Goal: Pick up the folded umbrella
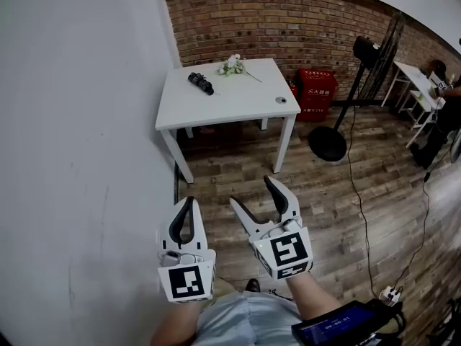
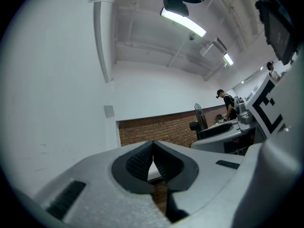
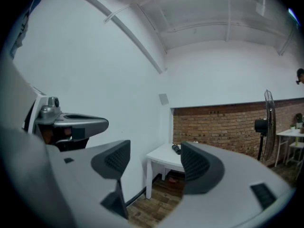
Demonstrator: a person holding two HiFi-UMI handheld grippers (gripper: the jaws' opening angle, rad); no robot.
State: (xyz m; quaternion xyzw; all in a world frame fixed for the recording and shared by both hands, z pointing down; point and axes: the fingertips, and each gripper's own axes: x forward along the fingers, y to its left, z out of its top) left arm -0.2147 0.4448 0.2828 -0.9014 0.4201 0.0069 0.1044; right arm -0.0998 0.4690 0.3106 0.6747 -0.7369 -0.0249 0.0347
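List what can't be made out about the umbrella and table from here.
- Folded umbrella: head view, too small to tell its handle end; right gripper view, partly behind a jaw.
- Small round thing on the table: head view, too small to identify.
- Left gripper view: shut jaws hide nearly all of the table.

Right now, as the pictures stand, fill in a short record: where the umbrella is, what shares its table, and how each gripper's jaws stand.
umbrella: folded, black, lying on the white table towards its far left corner
also on table: flowers; small round object
left gripper: jaws together, nothing between them
right gripper: jaws apart, nothing between them
progress: both grippers short of the table, umbrella untouched
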